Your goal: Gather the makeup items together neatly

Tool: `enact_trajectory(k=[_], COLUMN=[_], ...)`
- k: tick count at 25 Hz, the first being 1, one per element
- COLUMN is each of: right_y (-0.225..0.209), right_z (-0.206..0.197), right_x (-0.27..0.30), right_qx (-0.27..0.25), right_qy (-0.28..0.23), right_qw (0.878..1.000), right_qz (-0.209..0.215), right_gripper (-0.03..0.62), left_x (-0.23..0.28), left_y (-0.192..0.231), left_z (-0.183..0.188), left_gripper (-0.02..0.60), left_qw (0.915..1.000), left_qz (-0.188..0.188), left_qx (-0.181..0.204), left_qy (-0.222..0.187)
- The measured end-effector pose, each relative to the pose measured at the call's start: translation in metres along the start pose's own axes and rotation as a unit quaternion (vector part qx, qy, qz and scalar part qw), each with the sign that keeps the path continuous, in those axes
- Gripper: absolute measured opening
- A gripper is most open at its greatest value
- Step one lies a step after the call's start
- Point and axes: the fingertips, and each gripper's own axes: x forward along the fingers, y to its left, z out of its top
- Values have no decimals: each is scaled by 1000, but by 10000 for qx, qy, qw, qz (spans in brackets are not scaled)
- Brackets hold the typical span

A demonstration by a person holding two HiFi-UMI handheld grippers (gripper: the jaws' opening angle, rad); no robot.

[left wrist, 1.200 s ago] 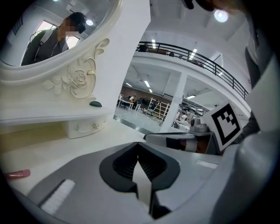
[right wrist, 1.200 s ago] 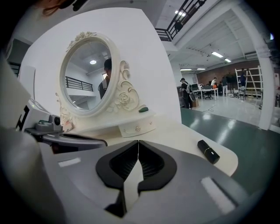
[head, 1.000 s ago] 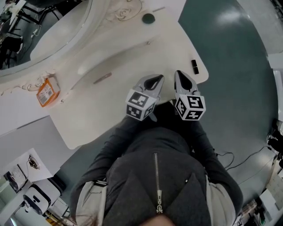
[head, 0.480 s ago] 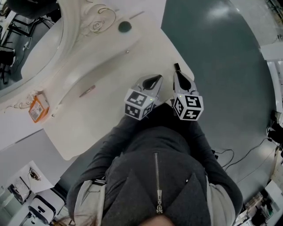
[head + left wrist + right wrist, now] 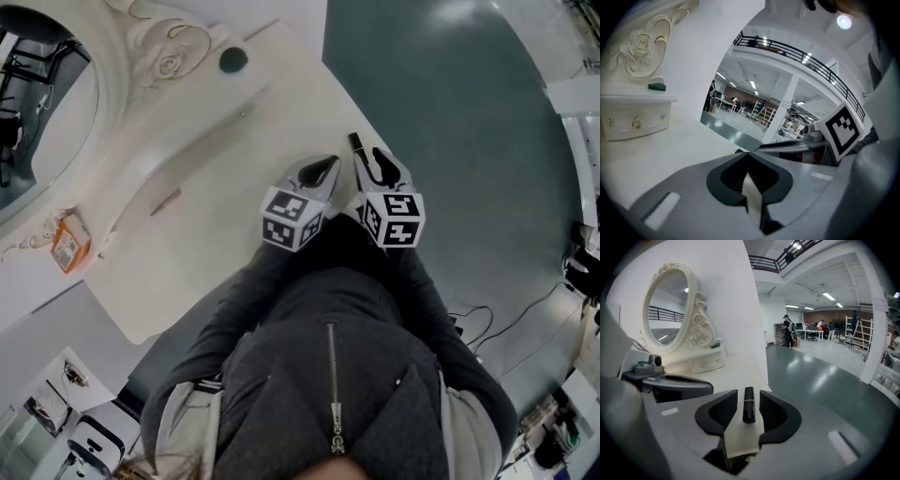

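A black lipstick (image 5: 748,411) lies flat on the white dressing table (image 5: 234,178), close to its right edge. My right gripper (image 5: 748,393) straddles it. Its jaws have just been opening and now stand apart, with a gap on either side of the lipstick. From the head view the lipstick (image 5: 356,145) pokes out past the right gripper (image 5: 371,159). Beside it, my left gripper (image 5: 324,169) rests shut and holds nothing; its tips (image 5: 748,154) meet. A dark green round compact (image 5: 232,59) sits on the small drawer unit. A thin brown pencil (image 5: 166,201) lies mid-table.
An ornate oval mirror (image 5: 670,310) stands at the back of the table, above the little drawer unit (image 5: 635,119). An orange box (image 5: 69,242) sits at the far left. The table's right edge (image 5: 380,127) drops to a grey-green floor (image 5: 469,141).
Both grippers have moved across the table to the lipstick at its right edge. The right jaws, shut a second ago, now stand apart around the lipstick. The left stays shut.
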Motion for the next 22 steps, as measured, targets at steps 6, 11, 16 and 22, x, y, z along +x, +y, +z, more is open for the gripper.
enact_trajectory(k=[6, 11, 16, 22], right_y=[-4, -1, 0, -5], right_z=[-9, -12, -20, -22], right_x=[17, 26, 35, 36], right_qx=[-26, -155, -232, -307], right_qy=[587, 874, 1173, 1214], right_qw=[9983, 9960, 9928, 9919], right_qz=[-31, 45, -47, -221], right_gripper=[190, 194, 170, 106], left_x=[4, 3, 1, -2], left_y=[5, 10, 17, 18], left_z=[-1, 2, 2, 4], left_gripper=[11, 11, 11, 11], left_qw=[9999, 9995, 9991, 9987], left_qz=[113, 205, 320, 309], left_qx=[-74, -228, -294, -397], left_qy=[67, 11, -6, -78])
